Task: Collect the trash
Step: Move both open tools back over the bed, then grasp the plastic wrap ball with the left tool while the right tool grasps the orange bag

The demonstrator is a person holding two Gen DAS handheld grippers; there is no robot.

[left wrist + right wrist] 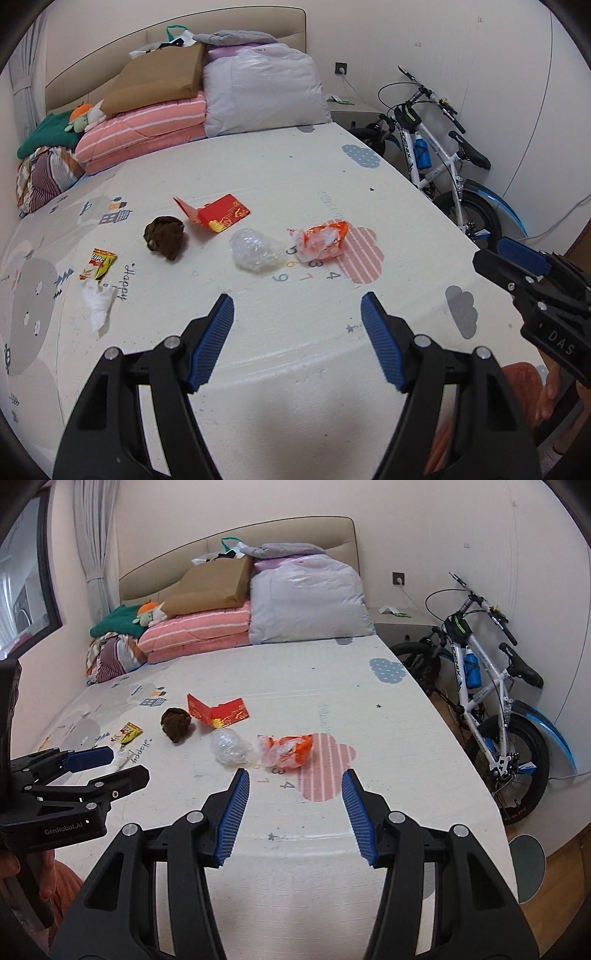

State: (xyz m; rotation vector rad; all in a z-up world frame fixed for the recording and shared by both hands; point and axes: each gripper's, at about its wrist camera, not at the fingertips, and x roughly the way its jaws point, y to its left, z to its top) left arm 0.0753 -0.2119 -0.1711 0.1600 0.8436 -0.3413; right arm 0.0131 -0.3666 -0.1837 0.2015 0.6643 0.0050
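orange wrapper [286, 751] beyond open right tool [295, 781], apart

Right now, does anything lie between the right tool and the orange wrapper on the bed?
Nothing visible does. The right tool is open and empty, with only bare mat between it and the orange wrapper. The clear plastic wad lies just left of the wrapper, off that path. The left tool is also open and empty.
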